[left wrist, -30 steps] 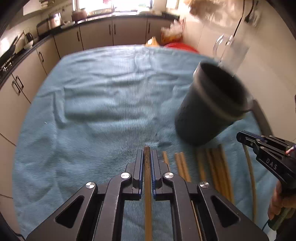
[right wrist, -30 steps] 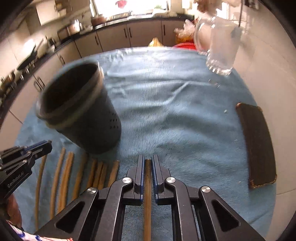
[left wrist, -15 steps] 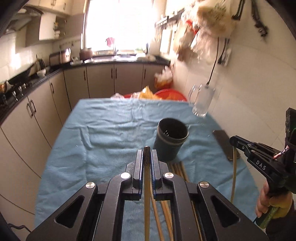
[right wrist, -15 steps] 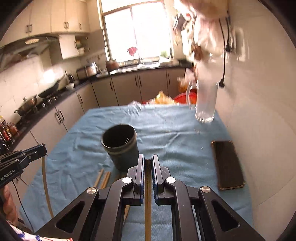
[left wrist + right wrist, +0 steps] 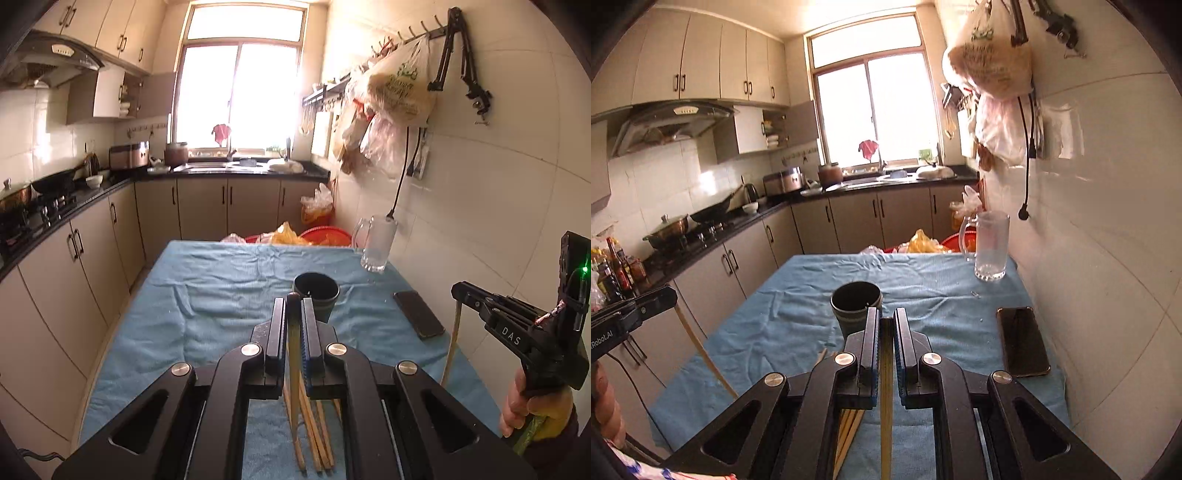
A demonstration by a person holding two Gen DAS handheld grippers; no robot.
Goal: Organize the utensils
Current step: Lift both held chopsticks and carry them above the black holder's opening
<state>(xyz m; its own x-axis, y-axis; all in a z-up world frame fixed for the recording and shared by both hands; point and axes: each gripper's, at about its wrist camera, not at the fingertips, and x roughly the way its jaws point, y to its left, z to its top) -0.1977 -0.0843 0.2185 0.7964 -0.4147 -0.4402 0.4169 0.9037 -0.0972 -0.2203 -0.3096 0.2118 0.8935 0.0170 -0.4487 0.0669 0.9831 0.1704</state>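
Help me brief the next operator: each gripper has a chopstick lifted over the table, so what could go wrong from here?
1. Each chopstick hangs from one clamped end; it may swing and miss the dark holder's narrow mouth.
2. The holder stands free on wrinkled cloth; a nudge could tip it.
3. The phone and glass mug sit nearby.

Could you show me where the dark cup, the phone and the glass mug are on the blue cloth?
dark cup [image 5: 855, 295]: right wrist view, on its open rim.
phone [image 5: 1022, 340]: right wrist view, middle of its dark screen.
glass mug [image 5: 378, 243]: left wrist view, on its clear side wall.
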